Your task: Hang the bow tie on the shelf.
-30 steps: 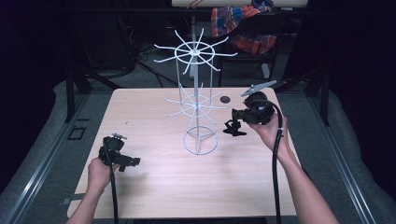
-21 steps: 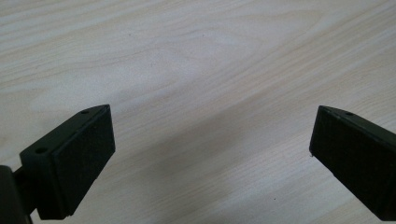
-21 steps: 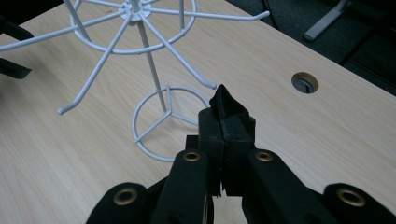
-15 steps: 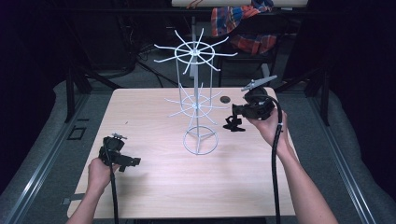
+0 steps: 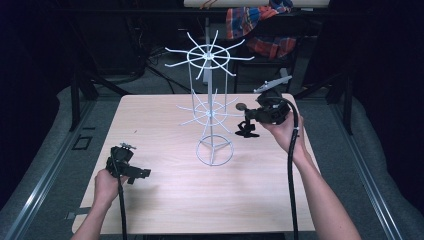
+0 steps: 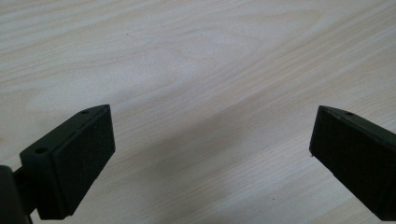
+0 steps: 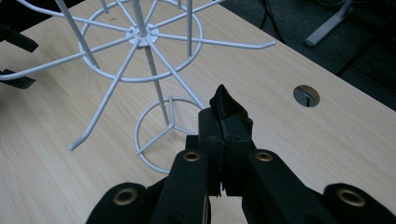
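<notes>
A white wire rack point(image 5: 211, 112) with two tiers of spoke hooks stands at the middle of the wooden table point(image 5: 165, 200). My right gripper point(image 5: 246, 122), held in a hand just right of the rack's lower tier, is shut on a small black item point(image 5: 246, 131) that hangs from it above the table. In the right gripper view the jaws point(image 7: 223, 135) press together on the black item point(image 7: 229, 108), with the rack's lower spokes point(image 7: 140, 35) and base ring point(image 7: 166, 133) just beyond. My left gripper point(image 5: 141, 174) rests low at the table's front left, open point(image 6: 210, 140) over bare wood.
A round cable hole point(image 5: 241, 106) point(image 7: 306, 95) lies in the table behind the right gripper. A chair with plaid cloth point(image 5: 257, 27) stands beyond the far edge. Dark floor surrounds the table.
The right gripper with the black item has drifted slightly up and toward the rack. The left gripper has stayed in place.
</notes>
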